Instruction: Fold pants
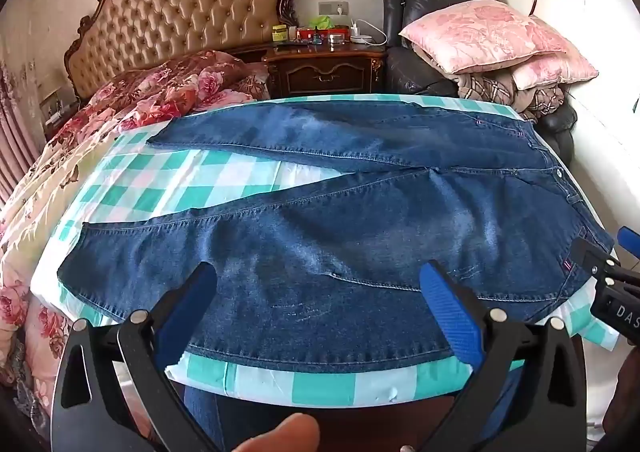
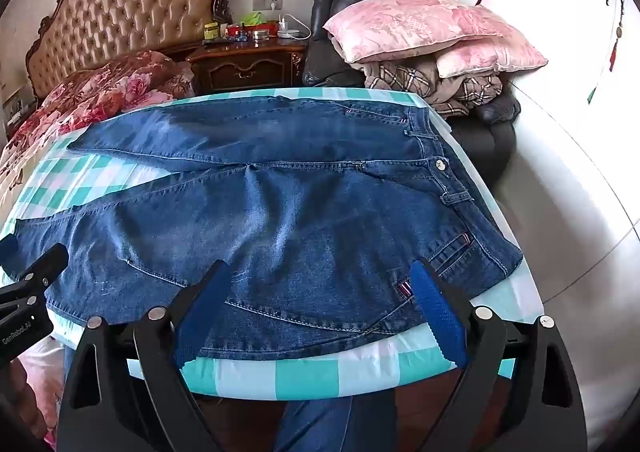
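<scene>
Nearest me, the left gripper (image 1: 316, 292) and right gripper (image 2: 320, 288) both hang spread wide above the near leg, gripping nothing. The jeans (image 1: 360, 211) lie flat and unfolded across the checked cloth (image 1: 168, 179). Folding seems about to begin; next, I'd guess, pinch the near edge and carry it over the far leg.

A small counter (image 1: 320, 384), covered with a teal, white and pale pink checked cloth (image 1: 168, 179), carries a pair of dark blue denim pants (image 1: 340, 252). The pants lie flat and unfolded, covering most of the cloth, with the waistband toward 3 o'clock and the two legs spreading apart toward 9 o'clock. Bare checked cloth shows between the legs and along the 6 o'clock edge.
</scene>
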